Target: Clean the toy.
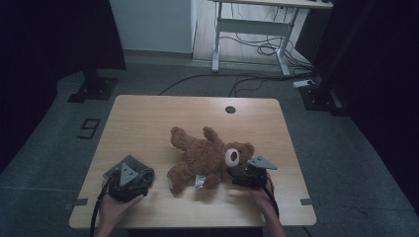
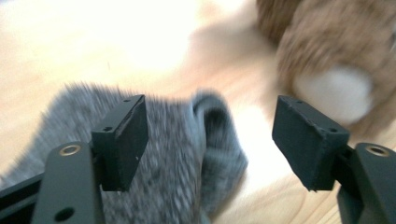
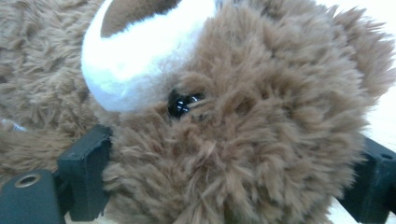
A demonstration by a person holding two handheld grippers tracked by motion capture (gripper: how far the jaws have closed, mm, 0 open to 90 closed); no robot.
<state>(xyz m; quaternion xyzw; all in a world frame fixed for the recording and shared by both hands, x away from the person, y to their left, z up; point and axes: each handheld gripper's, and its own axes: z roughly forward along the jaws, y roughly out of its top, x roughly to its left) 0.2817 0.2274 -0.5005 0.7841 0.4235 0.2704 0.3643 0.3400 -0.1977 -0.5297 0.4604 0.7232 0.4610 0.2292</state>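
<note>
- Brown plush teddy bear [image 1: 207, 158] lies sprawled on the light wooden tabletop [image 1: 148, 118], a little right of centre, limbs spread, head toward the right edge.
- The bear's white muzzle [image 3: 140, 60] and one glossy black eye [image 3: 180, 103] show close up in the right gripper view; a small pale tag [image 1: 199, 182] sticks out near its lower body.
- Right gripper [image 1: 247, 174] sits at the bear's head, held by the person's right hand [image 1: 262, 195] at the near edge of the tabletop.
- In the right gripper view the two black jaws stand on either side of the head, fur bulging between them. Whether the pads actually press the plush or only brush it I cannot tell; the fur hides the contact.
- Left gripper [image 1: 129, 178] rests at the near left of the tabletop, well apart from the bear, in the person's left hand [image 1: 116, 207].
- Its jaws are spread wide with nothing clamped; the pads [image 2: 123, 140] are clear of the cloth.
- A grey fuzzy knitted sock [image 2: 187, 158] lies bunched on the tabletop under and between those jaws; the picture is blurred there.
- One bear paw with a white pad [image 2: 334, 91] lies just beyond the sock in the left gripper view.
</note>
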